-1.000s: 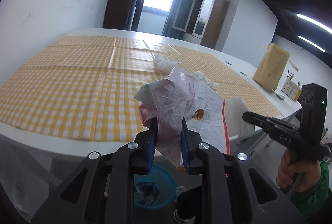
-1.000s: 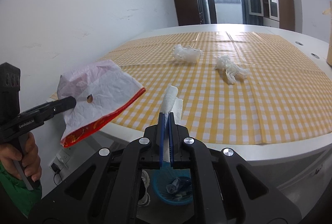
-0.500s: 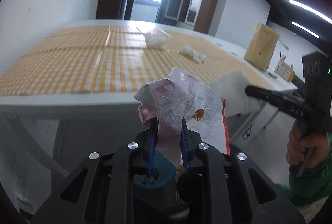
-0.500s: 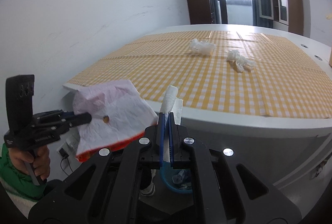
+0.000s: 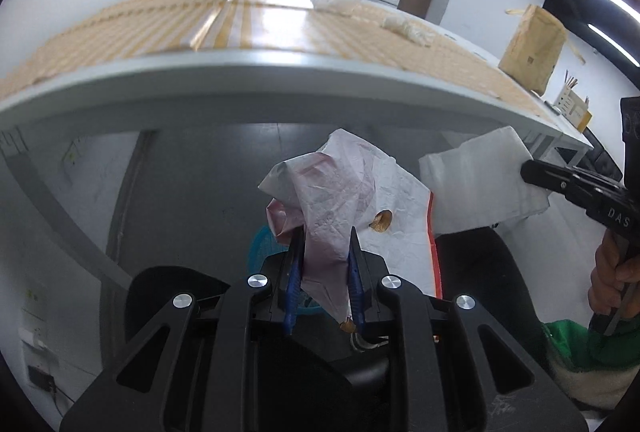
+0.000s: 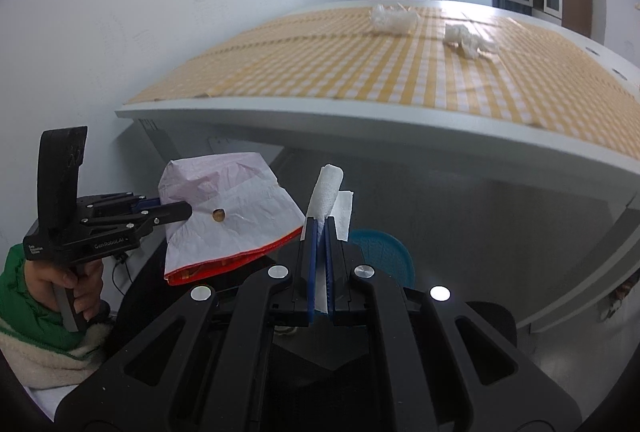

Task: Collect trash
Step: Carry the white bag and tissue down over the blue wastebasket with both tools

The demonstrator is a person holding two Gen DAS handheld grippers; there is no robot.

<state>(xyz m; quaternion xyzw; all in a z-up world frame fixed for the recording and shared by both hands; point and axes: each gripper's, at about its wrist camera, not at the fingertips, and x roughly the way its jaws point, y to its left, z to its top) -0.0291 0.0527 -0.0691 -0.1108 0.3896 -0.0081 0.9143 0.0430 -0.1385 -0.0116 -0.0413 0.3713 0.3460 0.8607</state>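
My left gripper (image 5: 323,264) is clamped on a crumpled white-and-pink wrapper (image 5: 352,200) with a red edge, the paper bunched between the blue pads (image 5: 295,272) and fanning out above them. From the right wrist camera that same wrapper (image 6: 224,216) hangs off the left tongs out to the side, red strip at the bottom, a small brown spot on its face. My right gripper (image 6: 320,232) is pressed tight on a white paper towel (image 6: 330,192), a rolled edge sticking straight up from between the fingers; in the left view the towel (image 5: 480,188) spreads flat at the tip of the right tongs. Both grippers sit below the edge of the white table (image 6: 360,120), out in front of it. A blue basket (image 6: 380,252) stands on the floor under the table, just past my right fingertips; in the left view only a sliver of it (image 5: 260,244) shows behind the wrapper. Up on the yellow checked cloth (image 6: 360,64) two more white crumpled pieces lie near each other, one wad of clear plastic (image 6: 392,18) and one of tissue (image 6: 468,40) just to its right. A brown paper bag (image 5: 534,48) stands upright at the far end of the table.
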